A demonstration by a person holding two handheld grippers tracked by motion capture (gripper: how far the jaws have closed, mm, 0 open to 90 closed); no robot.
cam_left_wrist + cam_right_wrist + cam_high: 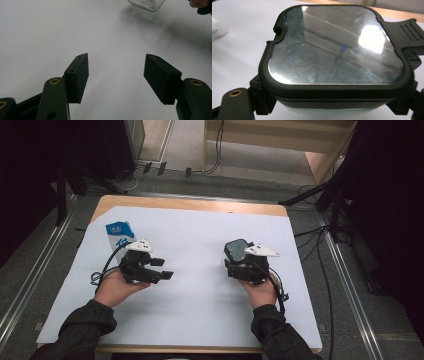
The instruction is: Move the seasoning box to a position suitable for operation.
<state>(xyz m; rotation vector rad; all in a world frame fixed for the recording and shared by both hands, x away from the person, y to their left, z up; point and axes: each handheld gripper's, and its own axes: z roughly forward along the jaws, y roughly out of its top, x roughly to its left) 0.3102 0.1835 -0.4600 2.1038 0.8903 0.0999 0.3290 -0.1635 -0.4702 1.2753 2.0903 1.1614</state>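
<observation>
Two tongs over a white-covered tabletop (200, 320). Right tongs (239, 265) are clamped on a clear container with a dark latching lid (335, 47), held just above the sheet. Left tongs (162, 268) stand apart, nothing between them. Blue-and-white carton (119, 236) stands behind the left tongs.

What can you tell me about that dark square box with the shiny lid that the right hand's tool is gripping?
The clear square container with a dark-rimmed glossy lid sits between the right tongs, whose jaws press on its two sides. The lid has a dark green or black rim with rounded corners, a ribbed latch tab on one side and a reflective, scuffed panel. The body below looks transparent. It is upright, lid closed, over the white table sheet, right of centre.
</observation>
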